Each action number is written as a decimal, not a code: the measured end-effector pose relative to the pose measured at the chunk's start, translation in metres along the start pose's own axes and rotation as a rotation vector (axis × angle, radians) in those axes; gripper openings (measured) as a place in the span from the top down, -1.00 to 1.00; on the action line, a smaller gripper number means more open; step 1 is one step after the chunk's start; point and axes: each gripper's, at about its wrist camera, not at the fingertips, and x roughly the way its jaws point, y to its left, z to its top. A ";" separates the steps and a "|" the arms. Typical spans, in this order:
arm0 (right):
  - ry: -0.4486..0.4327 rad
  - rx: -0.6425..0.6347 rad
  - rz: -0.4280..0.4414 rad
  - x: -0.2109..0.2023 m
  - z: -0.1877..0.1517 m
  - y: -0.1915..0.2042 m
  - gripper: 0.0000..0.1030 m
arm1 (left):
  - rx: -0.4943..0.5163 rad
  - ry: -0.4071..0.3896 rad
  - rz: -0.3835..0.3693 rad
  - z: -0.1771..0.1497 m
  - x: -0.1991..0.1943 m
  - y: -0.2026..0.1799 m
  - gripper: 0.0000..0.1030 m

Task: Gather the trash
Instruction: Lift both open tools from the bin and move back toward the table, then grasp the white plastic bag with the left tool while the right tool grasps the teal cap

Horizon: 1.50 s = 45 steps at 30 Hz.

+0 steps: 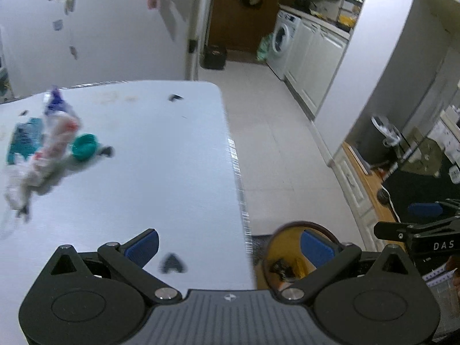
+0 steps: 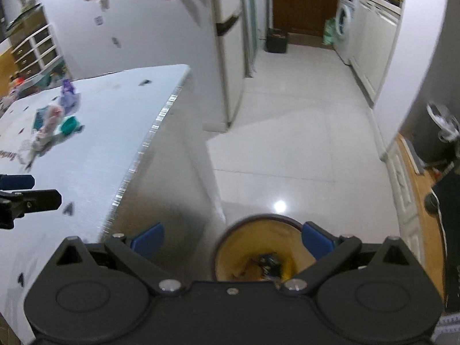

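A heap of crumpled plastic wrappers [image 1: 54,141] lies at the far left of the white table [image 1: 161,172], beside a teal lid [image 1: 84,147] and a teal packet [image 1: 24,141]. The heap also shows in the right wrist view [image 2: 51,123]. A small dark scrap [image 1: 172,263] lies between my left gripper's fingers. My left gripper [image 1: 230,247] is open and empty over the table's right edge. A yellow bin [image 2: 258,253] with dark trash inside stands on the floor below the table. My right gripper [image 2: 233,240] is open and empty above the bin.
White tiled floor [image 2: 302,143] runs toward a washing machine [image 1: 283,43] and white cabinets [image 1: 316,57]. A black box [image 1: 214,56] stands by the brown door. A fridge [image 2: 161,28] stands behind the table. A wooden counter with clutter [image 1: 402,158] is at right.
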 end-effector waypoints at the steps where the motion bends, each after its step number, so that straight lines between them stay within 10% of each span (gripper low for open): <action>1: -0.006 -0.013 0.005 0.000 0.003 0.010 -1.00 | -0.004 -0.010 0.006 0.000 -0.004 0.008 -1.00; 22: -0.123 -0.160 0.103 0.033 0.058 0.186 -1.00 | 0.059 -0.168 0.074 0.022 -0.040 0.170 -1.00; 45: -0.208 -0.210 0.144 0.103 0.110 0.270 -1.00 | 0.232 -0.063 0.016 0.057 0.075 0.259 -1.00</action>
